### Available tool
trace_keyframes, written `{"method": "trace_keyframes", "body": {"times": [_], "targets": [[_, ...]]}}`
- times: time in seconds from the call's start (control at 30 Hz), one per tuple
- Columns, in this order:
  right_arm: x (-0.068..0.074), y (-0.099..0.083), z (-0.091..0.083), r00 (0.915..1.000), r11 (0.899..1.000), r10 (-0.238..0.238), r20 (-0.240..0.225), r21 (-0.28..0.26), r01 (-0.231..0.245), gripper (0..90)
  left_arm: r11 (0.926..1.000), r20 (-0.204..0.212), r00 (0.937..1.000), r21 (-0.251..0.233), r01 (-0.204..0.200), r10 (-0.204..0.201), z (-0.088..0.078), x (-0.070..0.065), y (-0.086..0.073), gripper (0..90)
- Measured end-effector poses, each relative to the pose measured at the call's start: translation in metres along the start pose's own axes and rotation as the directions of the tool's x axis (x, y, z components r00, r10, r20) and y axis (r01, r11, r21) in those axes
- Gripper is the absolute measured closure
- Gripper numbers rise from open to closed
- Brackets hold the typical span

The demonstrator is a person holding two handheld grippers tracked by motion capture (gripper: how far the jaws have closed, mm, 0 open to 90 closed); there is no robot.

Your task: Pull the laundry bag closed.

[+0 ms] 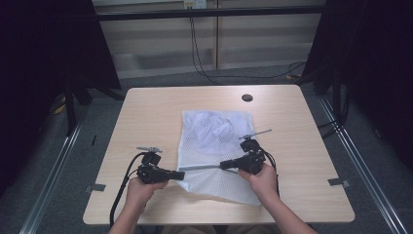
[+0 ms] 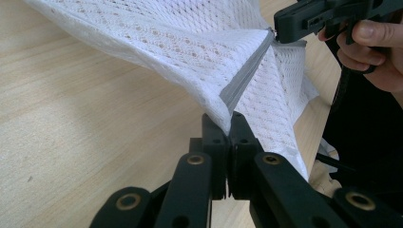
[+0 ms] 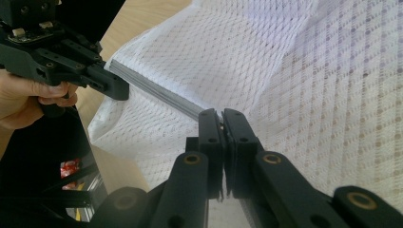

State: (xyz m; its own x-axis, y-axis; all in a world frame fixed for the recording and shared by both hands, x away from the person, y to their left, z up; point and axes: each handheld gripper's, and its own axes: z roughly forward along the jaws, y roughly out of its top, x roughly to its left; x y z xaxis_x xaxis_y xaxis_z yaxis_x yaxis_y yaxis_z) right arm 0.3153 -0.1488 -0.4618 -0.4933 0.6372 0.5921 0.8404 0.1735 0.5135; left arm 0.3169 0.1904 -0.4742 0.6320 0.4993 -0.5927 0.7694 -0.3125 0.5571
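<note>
A white mesh laundry bag point(image 1: 214, 146) is lying on the wooden table point(image 1: 146, 117), its near part raised between the two grippers. The left gripper point(image 2: 227, 124) is pinching one end of the grey zipper strip point(image 2: 247, 76), while the right gripper point(image 3: 222, 116) is pinching the strip further along, possibly at the slider. The zipper is stretching taut between them above the tabletop

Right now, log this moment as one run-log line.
left hand-held gripper: shut on zipper end | right hand-held gripper: shut on zipper, other end | mesh bag: on table, near edge lifted, zipper taut
</note>
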Motion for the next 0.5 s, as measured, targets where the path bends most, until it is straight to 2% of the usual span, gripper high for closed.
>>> {"method": "trace_keyframes", "body": {"times": [0.13,0.5], "targets": [[-0.001,-0.0004,-0.0013,1.0,1.0,-0.002,0.002,-0.001,0.002,87.0,1.0,-0.012,0.9999,-0.006,0.0,0.0,0.0001,-0.0008,0.0001,88.5],[-0.001,-0.0011,-0.0015,1.0,1.0,-0.005,0.001,0.004,0.005,87.0,0.9999,-0.004,0.9999,0.012,-0.01,0.01,0.0001,-0.0006,0.0003,88.6]]}}
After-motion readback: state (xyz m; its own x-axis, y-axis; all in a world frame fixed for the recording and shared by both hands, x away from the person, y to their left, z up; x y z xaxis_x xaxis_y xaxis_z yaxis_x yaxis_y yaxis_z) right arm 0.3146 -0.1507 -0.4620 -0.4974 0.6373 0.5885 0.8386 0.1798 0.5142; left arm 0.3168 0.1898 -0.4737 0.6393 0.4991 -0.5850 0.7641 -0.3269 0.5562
